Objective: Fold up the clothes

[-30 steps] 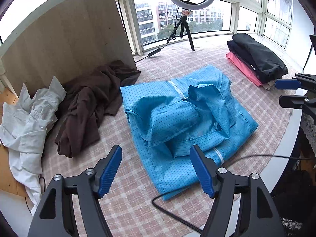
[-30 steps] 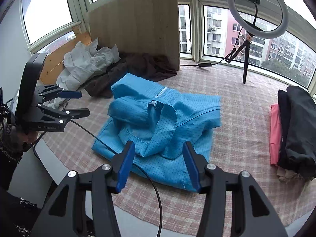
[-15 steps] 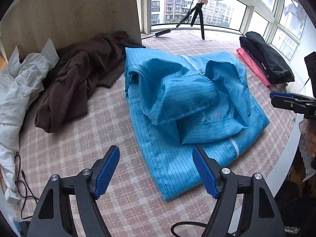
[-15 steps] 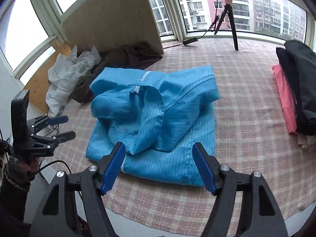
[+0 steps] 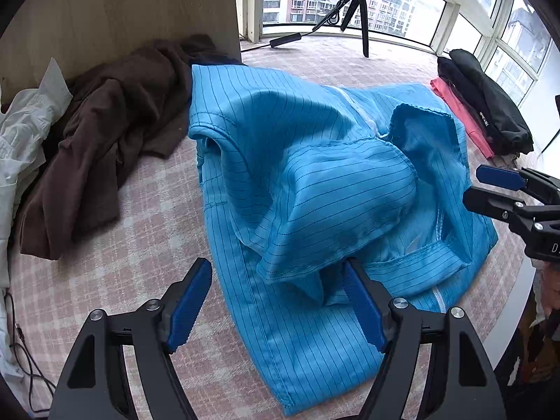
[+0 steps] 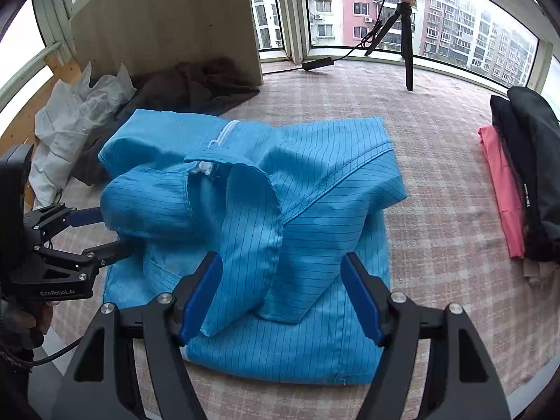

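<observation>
A blue pin-striped garment (image 5: pixel 315 182) (image 6: pixel 308 196) with a white zip lies half folded on the checked cloth, its sleeves bunched over the middle. My left gripper (image 5: pixel 276 269) is open low over its near left part. A loose sleeve hem sits between the blue pads (image 5: pixel 189 304), and neither pad presses on it. In the right wrist view the left gripper (image 6: pixel 105 232) reaches in at the garment's left edge. My right gripper (image 6: pixel 281 260) is open above the near right fold, with cloth lying between its fingers. In the left wrist view the right gripper (image 5: pixel 490 189) shows at the right edge.
A brown garment (image 5: pixel 105 140) and a white one (image 5: pixel 21 140) lie heaped at the left by a wooden board (image 6: pixel 168 28). Folded black (image 6: pixel 532 161) and pink (image 6: pixel 500 189) clothes are stacked at the right. A ring-light tripod (image 6: pixel 406 35) and cable stand at the back.
Both grippers have come down and closer to the blue garment, which now fills more of each view. The right gripper's jaws stand wider than a second ago.
</observation>
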`<state>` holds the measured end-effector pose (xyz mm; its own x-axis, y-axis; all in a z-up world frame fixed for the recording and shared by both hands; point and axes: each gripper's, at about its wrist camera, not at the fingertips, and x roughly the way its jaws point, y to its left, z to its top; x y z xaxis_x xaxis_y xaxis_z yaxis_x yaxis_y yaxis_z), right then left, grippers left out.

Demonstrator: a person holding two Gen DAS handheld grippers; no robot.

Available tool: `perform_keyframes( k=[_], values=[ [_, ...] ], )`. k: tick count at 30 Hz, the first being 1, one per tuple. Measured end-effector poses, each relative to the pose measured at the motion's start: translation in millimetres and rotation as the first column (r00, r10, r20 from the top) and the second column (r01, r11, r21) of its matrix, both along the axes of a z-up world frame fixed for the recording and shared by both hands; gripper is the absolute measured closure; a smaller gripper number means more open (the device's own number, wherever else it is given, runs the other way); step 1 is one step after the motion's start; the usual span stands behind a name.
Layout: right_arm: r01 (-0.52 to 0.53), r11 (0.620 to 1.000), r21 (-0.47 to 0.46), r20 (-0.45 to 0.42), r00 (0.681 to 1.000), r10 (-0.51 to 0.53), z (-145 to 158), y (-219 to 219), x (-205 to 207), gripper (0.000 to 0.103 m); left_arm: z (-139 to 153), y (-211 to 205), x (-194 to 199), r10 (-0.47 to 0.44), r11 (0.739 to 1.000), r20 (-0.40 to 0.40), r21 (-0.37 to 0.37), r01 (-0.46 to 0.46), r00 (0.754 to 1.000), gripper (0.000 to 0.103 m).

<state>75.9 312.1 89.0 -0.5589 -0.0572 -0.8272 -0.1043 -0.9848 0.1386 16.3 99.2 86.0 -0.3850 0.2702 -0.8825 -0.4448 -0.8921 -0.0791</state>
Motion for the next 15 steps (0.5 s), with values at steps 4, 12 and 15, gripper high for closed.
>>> perform_keyframes(
  k=[4, 12, 15],
  values=[
    [0.003, 1.000, 0.000, 0.015, 1.000, -0.003, -8, -3, -3, 0.034, -1, 1, -4, 0.013, 1.000, 0.006, 0.021, -0.014, 1.000, 0.029],
    [0.016, 1.000, -0.009, 0.038, 0.999, -0.016, -20, -1, -2, 0.034, -7, 8, -7, 0.008, 1.000, 0.017, 0.015, -0.008, 1.000, 0.029],
    [0.013, 1.000, -0.007, 0.039, 0.999, -0.013, -21, -1, -4, 0.034, -8, 11, -6, 0.000, 1.000, 0.016, 0.011, 0.000, 1.000, 0.029]
  ],
)
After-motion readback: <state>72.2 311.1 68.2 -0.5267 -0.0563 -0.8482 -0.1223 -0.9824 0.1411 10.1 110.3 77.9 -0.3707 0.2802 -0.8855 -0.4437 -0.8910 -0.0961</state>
